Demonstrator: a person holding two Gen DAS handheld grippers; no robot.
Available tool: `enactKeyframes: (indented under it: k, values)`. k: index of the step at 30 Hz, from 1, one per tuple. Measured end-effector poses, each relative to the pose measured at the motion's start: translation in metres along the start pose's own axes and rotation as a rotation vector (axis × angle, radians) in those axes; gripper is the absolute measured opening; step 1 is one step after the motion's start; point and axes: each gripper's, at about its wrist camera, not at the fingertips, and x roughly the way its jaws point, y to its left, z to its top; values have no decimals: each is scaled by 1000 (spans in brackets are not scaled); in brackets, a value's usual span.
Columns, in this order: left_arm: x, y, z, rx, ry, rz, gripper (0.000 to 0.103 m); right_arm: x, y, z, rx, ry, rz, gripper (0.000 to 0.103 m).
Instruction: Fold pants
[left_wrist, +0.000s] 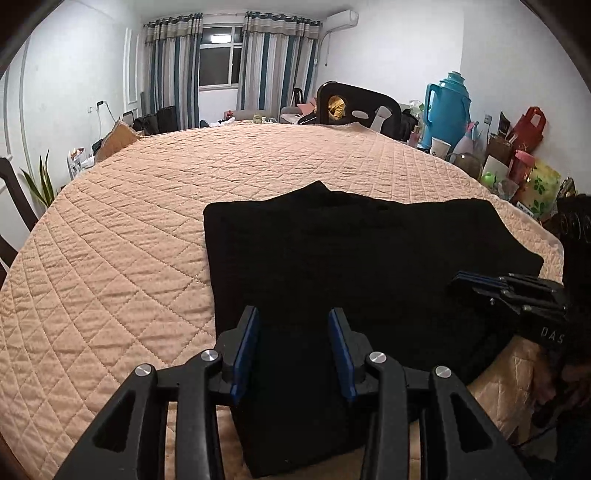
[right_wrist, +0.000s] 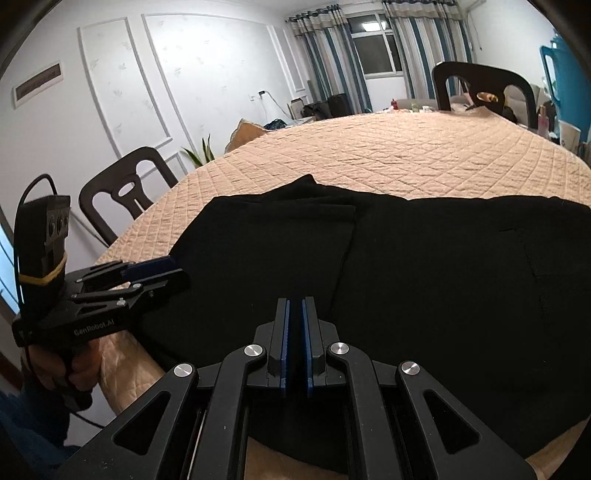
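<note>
Black pants (left_wrist: 354, 258) lie folded flat on a table under a peach quilted cover (left_wrist: 147, 229), near its front edge. My left gripper (left_wrist: 293, 317) is open and empty, its blue-padded fingers over the pants' near left part. It also shows in the right wrist view (right_wrist: 155, 271) at the left edge of the pants (right_wrist: 424, 280). My right gripper (right_wrist: 294, 306) is shut with nothing between its pads, just above the middle of the pants. It shows in the left wrist view (left_wrist: 476, 282) at the right.
Dark chairs stand at the far side (left_wrist: 354, 107) and the left side (right_wrist: 125, 192) of the table. Clutter lines the right edge: a blue thermos (left_wrist: 448, 107), cups, a red bag (left_wrist: 528, 129). A plant (left_wrist: 42, 181) stands at left.
</note>
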Motion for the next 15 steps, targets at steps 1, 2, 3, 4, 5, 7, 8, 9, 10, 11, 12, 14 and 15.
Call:
enactKeyframes:
  k: [1,2,3,4,5,7,8,9,10,11,12,14,15]
  values:
    - [-1,0,-1,-2,-2,0,42,-1,1,-1,-13,-3,-8,6]
    - [-1,0,-2,-3,-4,0,42,-2,2,-2,-30,-7,-19,6]
    - [-2,-1,-3,-3,-6,2,42,-4,4,-3,-47,-10,-30,6]
    - [-2,-1,-3,-2,-8,3,42,-5,6,-4,-63,-13,-40,7]
    - [-3,-2,-4,-1,-10,5,42,-6,6,-5,-75,-15,-50,8]
    - [-3,-2,-4,-2,-11,6,42,-6,7,-6,-88,-11,-73,16]
    - [-3,-1,-4,-1,-11,6,42,-5,6,-6,-88,-8,-76,16]
    - [-3,-1,-5,0,-11,6,42,-5,5,-6,-82,-9,-69,16]
    - [-3,-1,-4,-1,-11,6,42,-5,4,-6,-76,-7,-62,16]
    - [-4,-1,-4,0,-11,6,42,-6,2,-5,-73,-4,-56,16]
    - [-4,-1,-4,1,-11,7,42,-7,2,-5,-71,-1,-54,16]
    - [-4,-3,-4,5,-15,14,42,-9,2,-4,-64,2,-62,16]
    - [-5,-4,-5,9,-17,18,42,-10,3,-4,-66,1,-70,16]
